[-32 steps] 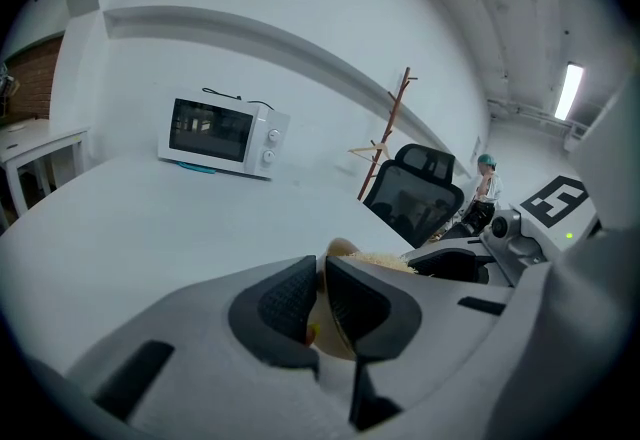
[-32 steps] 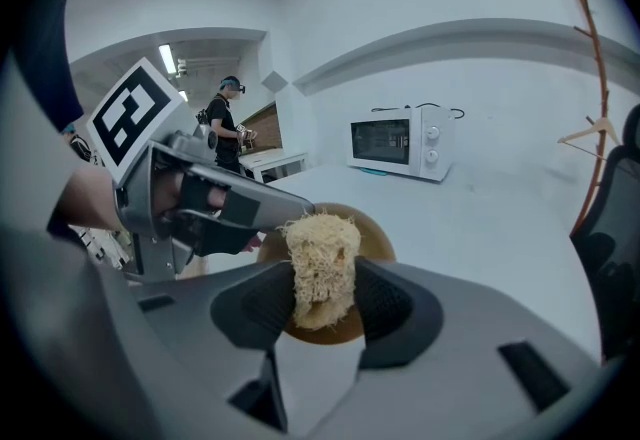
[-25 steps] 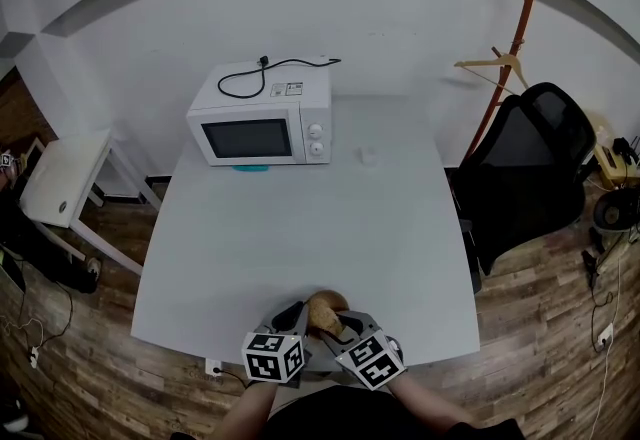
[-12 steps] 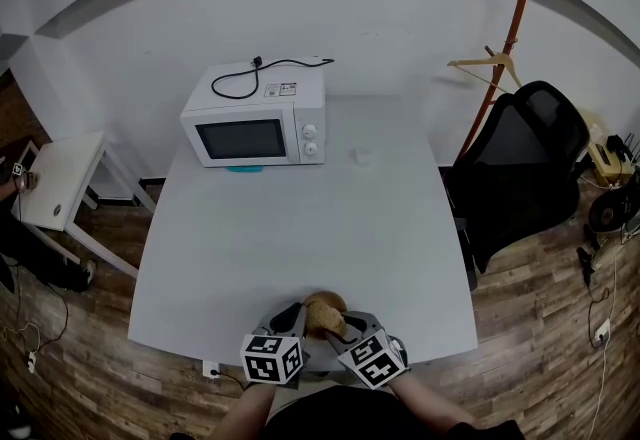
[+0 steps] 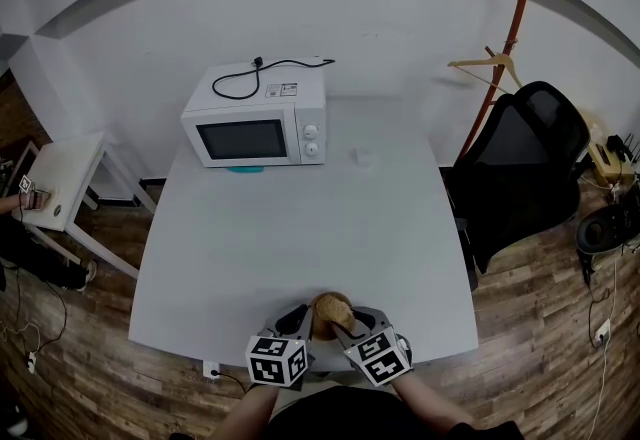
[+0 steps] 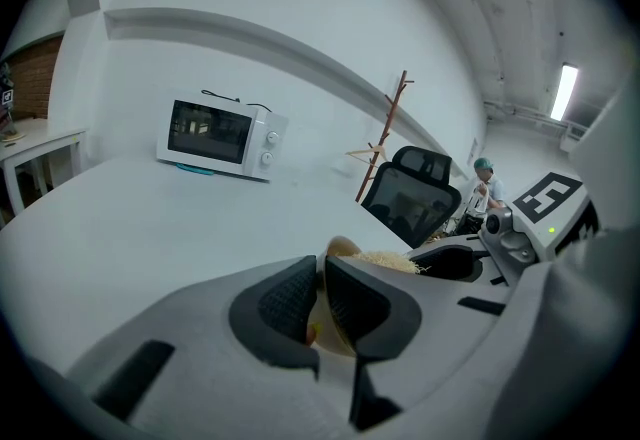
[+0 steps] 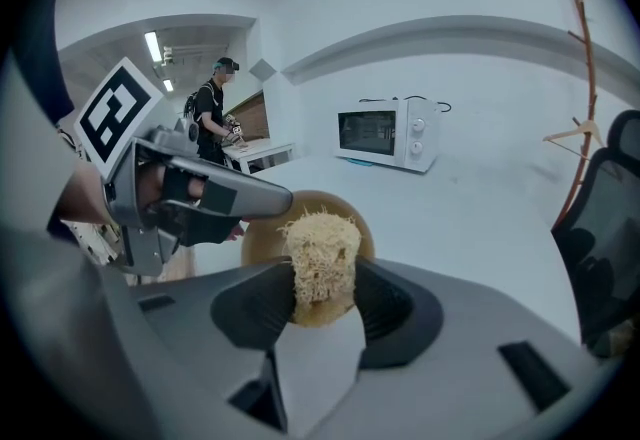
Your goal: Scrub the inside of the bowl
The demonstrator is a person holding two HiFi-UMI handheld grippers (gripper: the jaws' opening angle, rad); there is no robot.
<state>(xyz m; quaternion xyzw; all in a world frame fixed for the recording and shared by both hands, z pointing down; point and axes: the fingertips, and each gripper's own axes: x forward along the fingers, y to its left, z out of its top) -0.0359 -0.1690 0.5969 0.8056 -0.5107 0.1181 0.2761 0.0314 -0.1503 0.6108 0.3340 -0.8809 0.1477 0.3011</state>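
A brown wooden bowl [image 5: 330,309] sits at the white table's front edge, tilted up on its side. My left gripper [image 5: 306,322] is shut on its rim; in the left gripper view the thin bowl wall [image 6: 339,250] stands pinched between the dark pads [image 6: 288,300]. My right gripper [image 5: 342,325] is shut on a pale fibrous scrubber [image 7: 320,253], which rests against the bowl's inside [image 7: 262,238]. The left gripper [image 7: 215,200] shows at the left of the right gripper view, reaching to the bowl's edge.
A white microwave [image 5: 255,125] with a black cord stands at the table's far side, a small white object [image 5: 361,157] to its right. A black office chair [image 5: 520,168] and a coat stand [image 5: 512,28] are right of the table, a small side table [image 5: 55,178] left. A person [image 7: 215,118] stands behind.
My right gripper with the scrubber has shifted slightly to the right at the bowl. The left gripper and the bowl have hardly moved.
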